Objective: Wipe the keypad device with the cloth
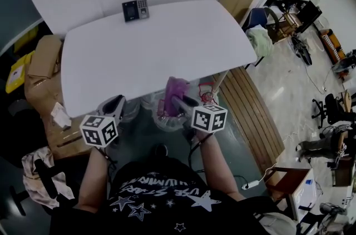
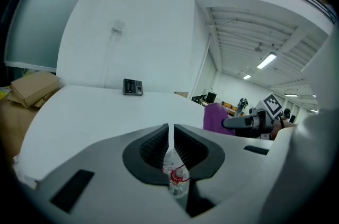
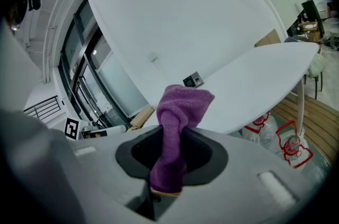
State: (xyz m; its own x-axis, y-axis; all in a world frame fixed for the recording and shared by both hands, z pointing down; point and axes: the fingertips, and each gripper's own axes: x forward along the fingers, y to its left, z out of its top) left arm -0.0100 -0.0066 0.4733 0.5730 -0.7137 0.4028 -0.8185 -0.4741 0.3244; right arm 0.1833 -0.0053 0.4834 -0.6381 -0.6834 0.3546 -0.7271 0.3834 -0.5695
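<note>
Cloth (image 3: 177, 117) pinched, keypad (image 1: 135, 9) far across the worktop

Your right gripper (image 1: 177, 105) has its jaws clamped on the purple cloth, which stands up in a bunch above them. Your left gripper (image 2: 170, 135) holds nothing, and its jaws are pressed together with only a sliver between them. Both grippers hang side by side just off the near edge of the white worktop (image 1: 156, 56). The keypad sits alone at the far edge, well apart from both grippers and the cloth.
</note>
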